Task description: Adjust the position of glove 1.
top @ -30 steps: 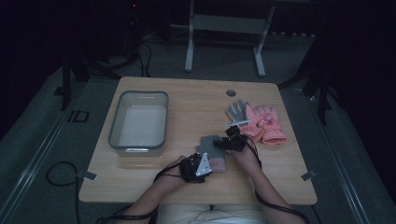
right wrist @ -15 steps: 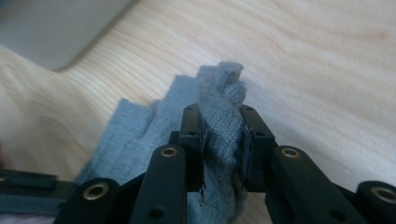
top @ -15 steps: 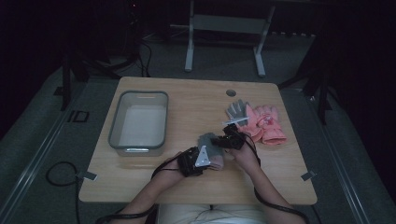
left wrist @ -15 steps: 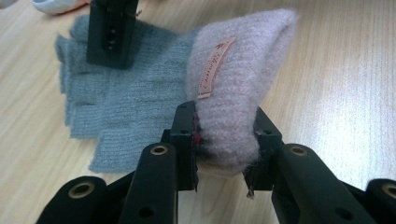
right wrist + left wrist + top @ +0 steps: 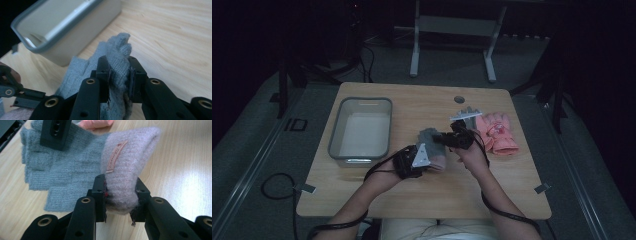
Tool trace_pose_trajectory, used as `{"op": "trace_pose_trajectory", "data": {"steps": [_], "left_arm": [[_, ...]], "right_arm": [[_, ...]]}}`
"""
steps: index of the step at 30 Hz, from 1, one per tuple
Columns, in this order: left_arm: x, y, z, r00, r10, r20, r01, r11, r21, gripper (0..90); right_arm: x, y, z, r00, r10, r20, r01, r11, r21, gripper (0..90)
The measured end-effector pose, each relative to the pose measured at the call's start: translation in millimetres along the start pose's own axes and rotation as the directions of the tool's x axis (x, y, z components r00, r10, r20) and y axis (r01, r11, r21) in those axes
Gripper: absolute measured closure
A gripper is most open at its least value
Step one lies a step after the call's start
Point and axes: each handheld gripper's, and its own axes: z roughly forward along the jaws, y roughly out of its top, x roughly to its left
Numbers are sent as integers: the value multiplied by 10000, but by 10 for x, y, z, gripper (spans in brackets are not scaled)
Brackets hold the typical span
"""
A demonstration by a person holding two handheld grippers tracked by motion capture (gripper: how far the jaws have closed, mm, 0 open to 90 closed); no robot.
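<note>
The room around the work is dark, with a grey floor [image 5: 267,150], a black cable [image 5: 274,187] curling across it at the left and a pale metal stand [image 5: 452,30] behind. In the middle sits a light wooden tabletop [image 5: 412,200] with a small round hole [image 5: 459,99] near its far edge. On its left half stands a grey rectangular tub [image 5: 360,127], open side up. Near the right edge lies a pair of pink gloves [image 5: 497,132], flat on the wood, well apart from the tub.

Between tub and pink gloves, close to the person's edge, a grey knitted glove [image 5: 70,162] is held by both grippers. The left gripper [image 5: 121,195] has its jaws closed narrowly on the glove's pale, fuzzy cuff [image 5: 130,165], which carries a small sewn label [image 5: 116,156]; the cuff bulges up between the jaws. The grey glove stretches away from that gripper, its fingers spread over the wood on the far side. The right gripper [image 5: 119,77] is clamped on the finger end of the same glove, a bunch of grey knit standing up between its jaws, with the tub just beyond it. In the high view the left gripper [image 5: 424,159] and right gripper [image 5: 452,139] sit near each other, the glove spanning the gap between them.
</note>
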Motion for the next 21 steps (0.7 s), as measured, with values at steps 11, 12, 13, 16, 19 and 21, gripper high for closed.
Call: {"op": "trace_pose_trajectory", "data": {"steps": [11,12,13,16,19,21], "left_arm": [[221,-1,-385,9998,-72,-207,72,10000,-21,703],[240,-3,-418,9997,-48,-227,48,10000,1,703],[257,-6,-450,9996,-21,-268,22,10000,31,704],[317,-23,-549,9994,-20,-333,25,9999,135,704],[365,-49,-636,9990,20,-453,-8,9996,274,704],[389,-70,-679,9986,4,-520,14,9995,331,704]], "right_arm": [[216,361,-21,9987,-285,-413,270,9989,-379,749],[243,390,-16,9986,-328,-425,310,9987,-408,749],[271,419,-11,9984,-373,-433,353,9984,-443,749],[349,505,11,9973,-559,-474,534,9973,-512,749],[396,562,37,9966,-635,-522,605,9966,-564,749],[453,637,88,9956,-693,-624,657,9961,-584,749]]}}
